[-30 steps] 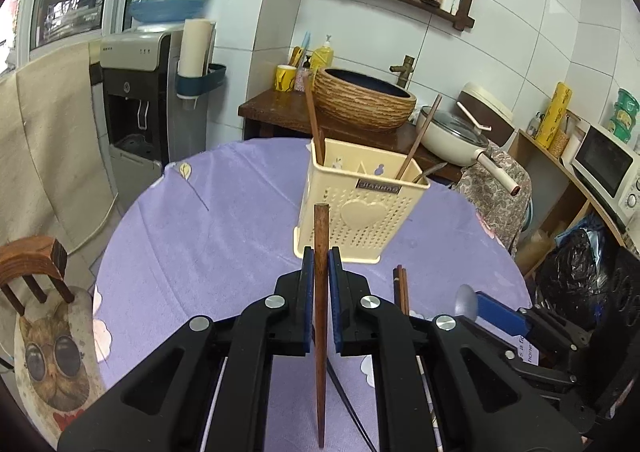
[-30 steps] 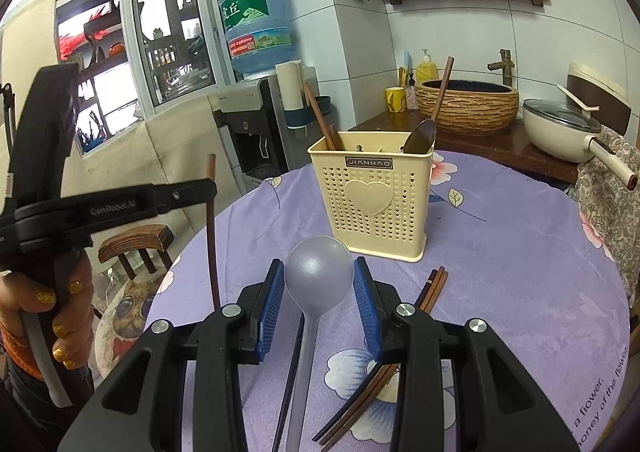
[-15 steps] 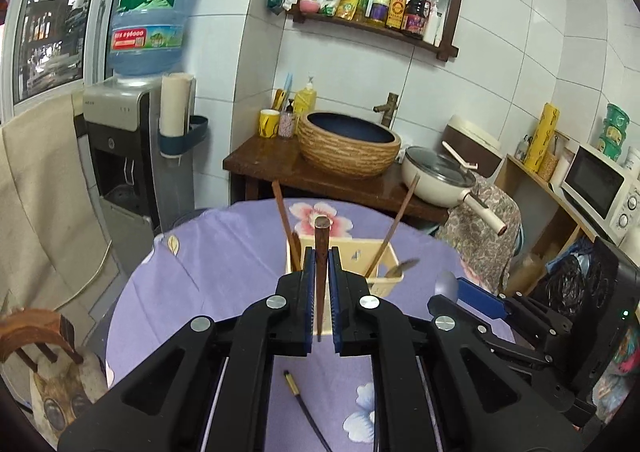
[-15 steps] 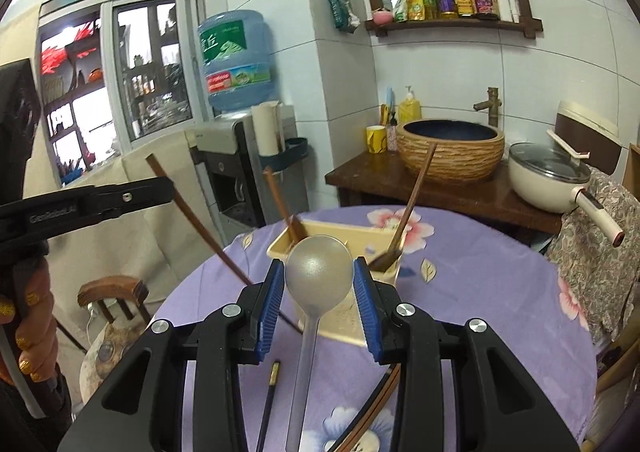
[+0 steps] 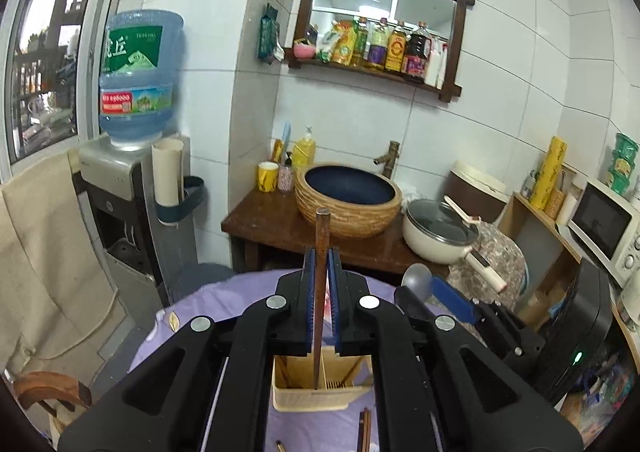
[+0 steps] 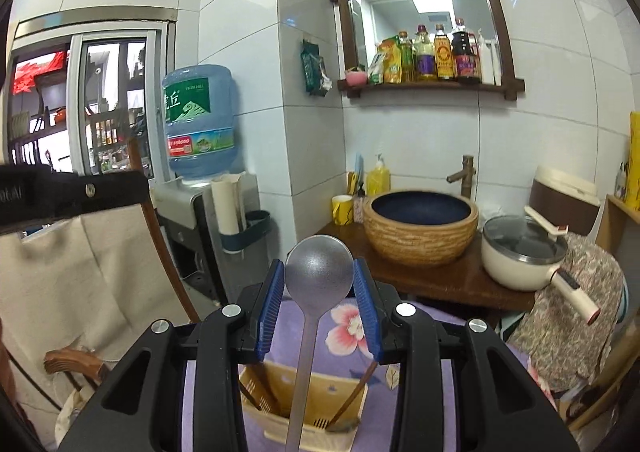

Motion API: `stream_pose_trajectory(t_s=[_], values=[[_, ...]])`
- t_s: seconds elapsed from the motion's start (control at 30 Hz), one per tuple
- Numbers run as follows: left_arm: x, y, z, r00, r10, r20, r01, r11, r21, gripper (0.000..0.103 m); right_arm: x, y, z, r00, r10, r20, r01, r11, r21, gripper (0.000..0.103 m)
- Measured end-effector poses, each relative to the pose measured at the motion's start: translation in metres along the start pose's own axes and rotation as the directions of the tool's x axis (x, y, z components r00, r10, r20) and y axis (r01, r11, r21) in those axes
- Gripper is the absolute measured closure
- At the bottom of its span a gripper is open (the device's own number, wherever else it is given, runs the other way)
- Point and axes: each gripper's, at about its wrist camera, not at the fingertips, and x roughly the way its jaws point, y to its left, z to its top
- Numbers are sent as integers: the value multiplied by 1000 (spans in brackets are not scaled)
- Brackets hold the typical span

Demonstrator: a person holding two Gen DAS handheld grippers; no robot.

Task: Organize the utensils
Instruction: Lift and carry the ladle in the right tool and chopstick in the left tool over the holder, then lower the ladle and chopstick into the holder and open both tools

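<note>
Kitchen table: holder (image 6: 320,404) w/ chopsticks; left jaws grip chopstick (image 5: 321,292), right jaws spoon (image 6: 318,280).

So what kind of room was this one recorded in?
Most likely a small home kitchen or dining corner: a wall shelf of oil and sauce bottles, a lidded pot beside a basin with a tap, and a water dispenser near the cloth-covered table.

Matt grey metal spoon (image 6: 319,272), dark wooden chopstick (image 5: 321,252), perforated cream plastic holder (image 6: 320,408).
</note>
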Motion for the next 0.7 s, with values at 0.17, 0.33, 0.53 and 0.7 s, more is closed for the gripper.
stream_pose_trajectory(t_s=[0.17, 0.33, 0.53, 0.7], values=[[25, 3, 2, 999, 51, -12, -51, 999, -9, 96, 28, 6, -9, 997, -70, 26, 70, 998, 3, 68], [56, 20, -23, 995, 77, -66, -80, 996, -45, 96, 53, 11, -43, 989, -142, 36, 143, 989, -22, 68], [78, 33, -62, 990, 64, -126, -72, 996, -53, 96, 60, 22, -68, 990, -143, -3, 143, 988, -59, 68], [86, 37, -89, 986, 41, -163, -51, 997, -59, 96, 60, 33, -85, 988, -140, -71, 129, 982, -141, 68]])
